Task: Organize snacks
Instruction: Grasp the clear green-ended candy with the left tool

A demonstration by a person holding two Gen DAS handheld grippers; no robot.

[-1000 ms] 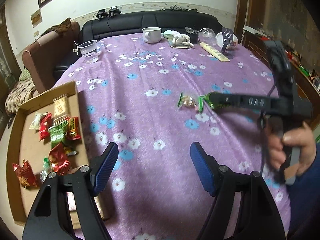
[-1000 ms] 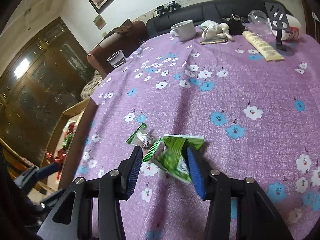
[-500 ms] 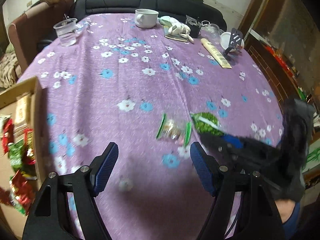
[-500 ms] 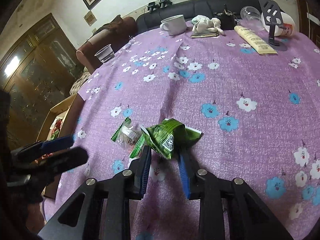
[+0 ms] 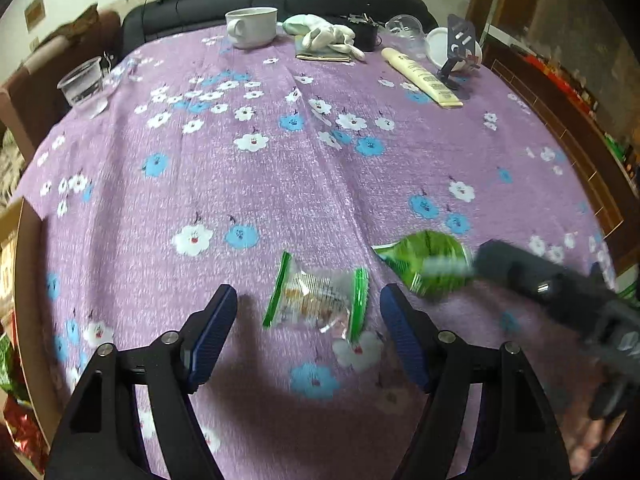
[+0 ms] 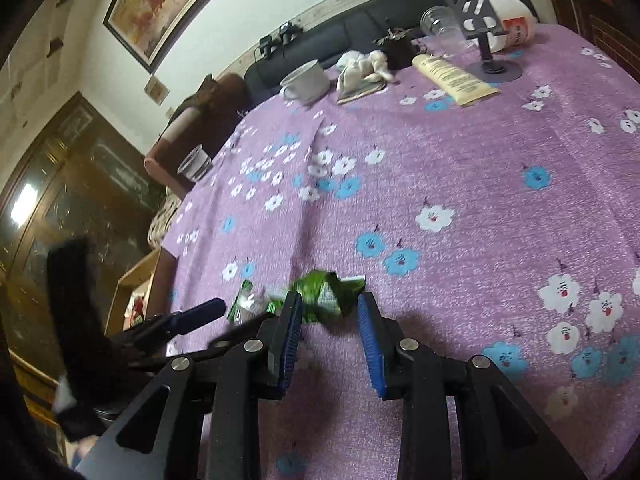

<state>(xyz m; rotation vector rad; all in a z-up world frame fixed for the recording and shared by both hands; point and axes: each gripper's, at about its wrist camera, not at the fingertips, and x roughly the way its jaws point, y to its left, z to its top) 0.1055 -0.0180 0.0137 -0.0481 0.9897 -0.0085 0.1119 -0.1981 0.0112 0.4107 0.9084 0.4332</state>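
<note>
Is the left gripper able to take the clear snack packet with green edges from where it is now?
Probably yes. The clear snack packet lies flat on the tablecloth between the open left gripper fingers; nothing covers it. The right gripper with the green packet is close beside.

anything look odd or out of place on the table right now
The clear cup at the far edge lies on its side rather than upright. The green packet by the right gripper is crumpled. Nothing looks spilled.

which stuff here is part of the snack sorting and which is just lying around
Job:
- green snack packet at the right hand-held gripper
- clear snack packet ahead of the left hand-held gripper
- cardboard box of snacks

Lying about:
- mug
- plastic cup
- cream tube
- phone stand
</note>
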